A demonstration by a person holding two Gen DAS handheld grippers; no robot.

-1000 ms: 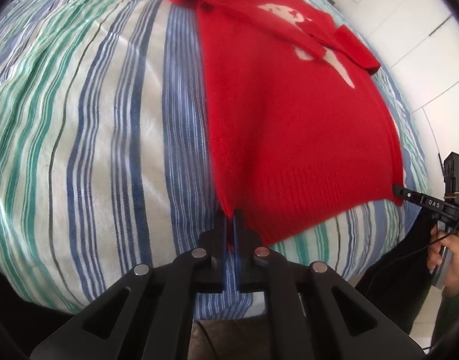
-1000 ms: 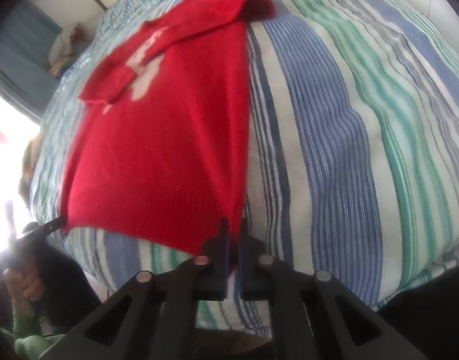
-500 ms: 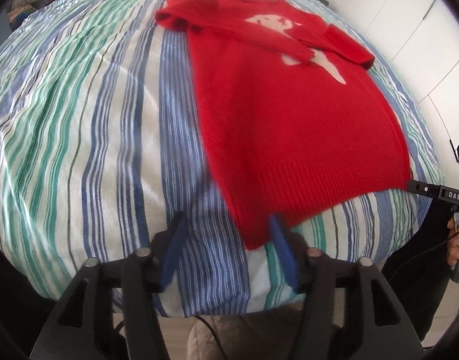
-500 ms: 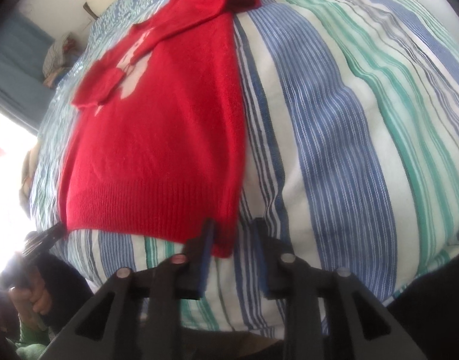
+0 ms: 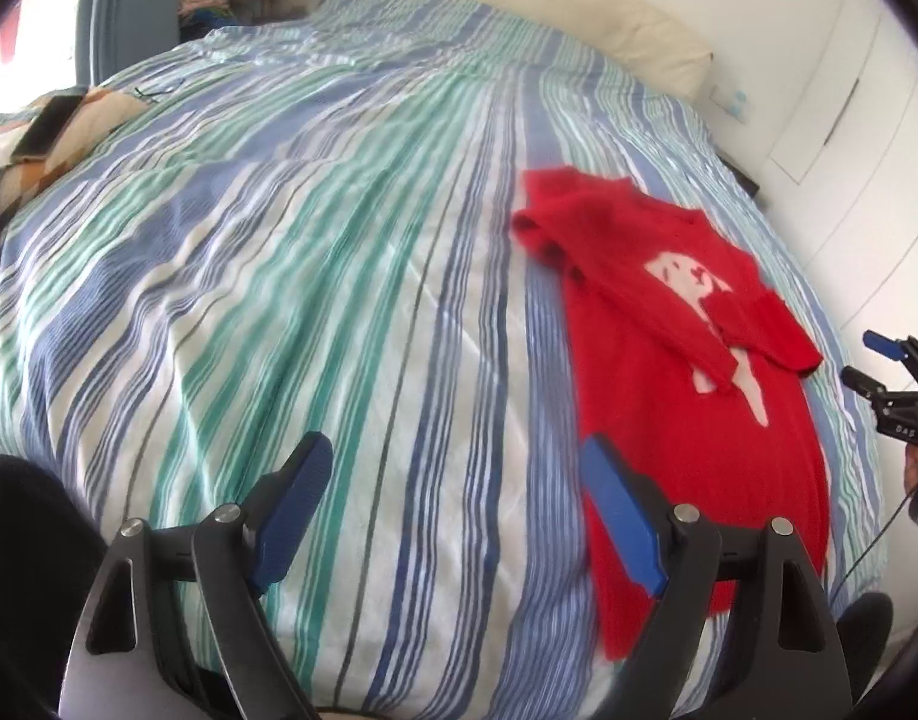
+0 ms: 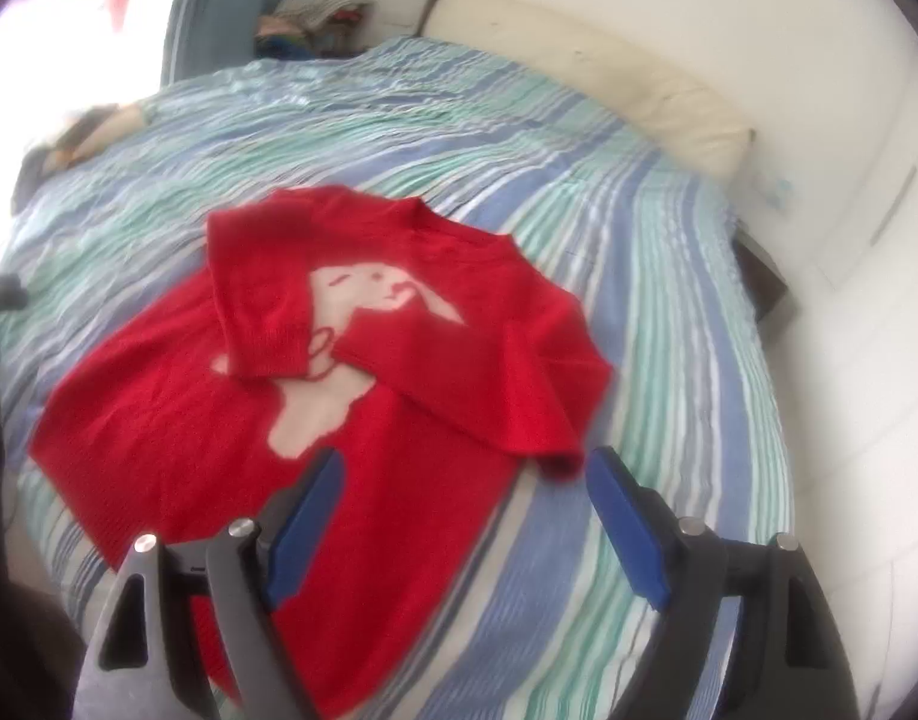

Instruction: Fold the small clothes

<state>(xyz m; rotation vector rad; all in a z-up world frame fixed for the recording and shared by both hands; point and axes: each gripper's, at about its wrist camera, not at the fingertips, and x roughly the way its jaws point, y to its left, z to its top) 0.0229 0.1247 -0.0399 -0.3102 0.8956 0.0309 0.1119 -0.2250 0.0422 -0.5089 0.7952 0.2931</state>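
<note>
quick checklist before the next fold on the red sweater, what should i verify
1. Left hand-held gripper open and empty: ok.
2. Right hand-held gripper open and empty: ok.
3. Red sweater lying flat on the striped bedspread: ok.
4. Both sleeves folded in across the front: ok.
5. Bottom hem within reach near the bed's edge: ok, it lies close to the left hand-held gripper.
6. Hem straight and free of wrinkles: cannot tell, the picture is blurred.

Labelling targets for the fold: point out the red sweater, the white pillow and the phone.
red sweater (image 6: 177,444), right wrist view, on its plain lower body.
white pillow (image 5: 579,18), left wrist view, on its middle.
phone (image 5: 48,123), left wrist view, on its screen.
</note>
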